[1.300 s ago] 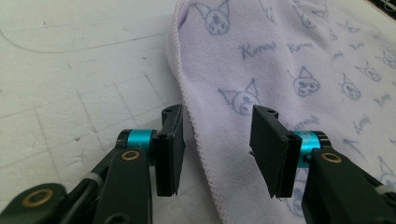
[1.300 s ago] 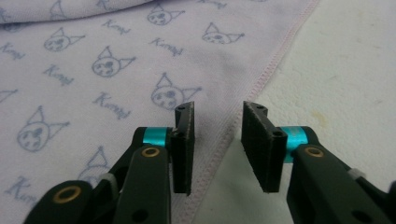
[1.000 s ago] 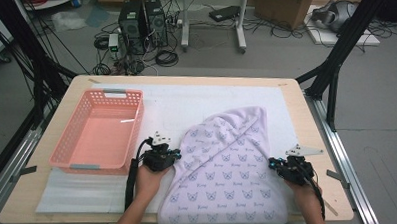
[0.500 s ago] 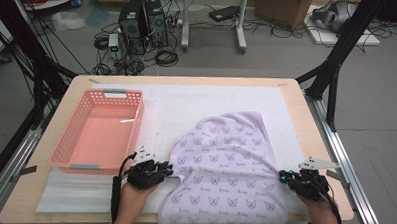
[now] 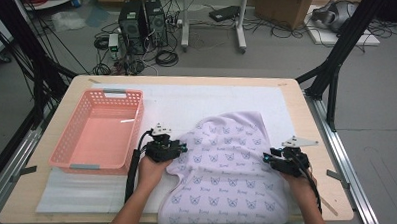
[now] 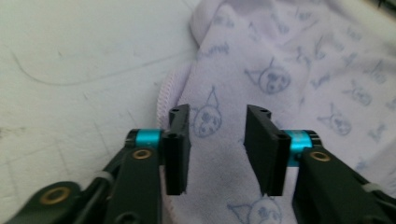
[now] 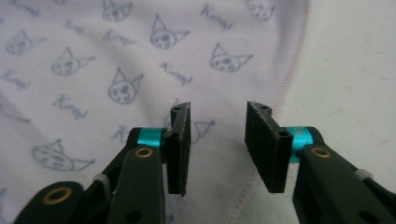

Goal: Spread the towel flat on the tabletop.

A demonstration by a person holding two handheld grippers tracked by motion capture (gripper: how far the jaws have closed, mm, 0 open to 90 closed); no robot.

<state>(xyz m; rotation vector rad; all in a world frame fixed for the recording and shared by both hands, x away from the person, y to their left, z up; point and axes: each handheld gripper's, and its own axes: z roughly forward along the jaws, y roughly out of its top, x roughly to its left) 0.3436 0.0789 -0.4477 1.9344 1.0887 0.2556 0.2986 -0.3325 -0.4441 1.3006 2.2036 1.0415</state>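
Observation:
A lilac cloth [image 5: 228,163] printed with small cat faces lies on the white mat [image 5: 196,99], its near end hanging over the table's front edge. My left gripper [image 5: 180,148] sits at the cloth's left hem, and my right gripper [image 5: 267,159] at its right hem. In the left gripper view the left gripper [image 6: 218,112] is open, its jaws apart just above the cloth [image 6: 289,70] by the stitched hem after opening and narrowing a little. The right gripper [image 7: 217,109] has just been opening over the cloth [image 7: 93,70]; nothing is pinched.
An empty pink plastic basket [image 5: 70,141] stands on the left of the table, close to my left hand. The wooden table's right edge [image 5: 312,138] runs beside my right hand. Black frame legs, computers and cables stand on the floor beyond.
Both hands drew back toward the person, then moved out again to about where they were. Both grippers, shut on the cloth's hems before, now stand open, and the cloth's far edge looks narrower.

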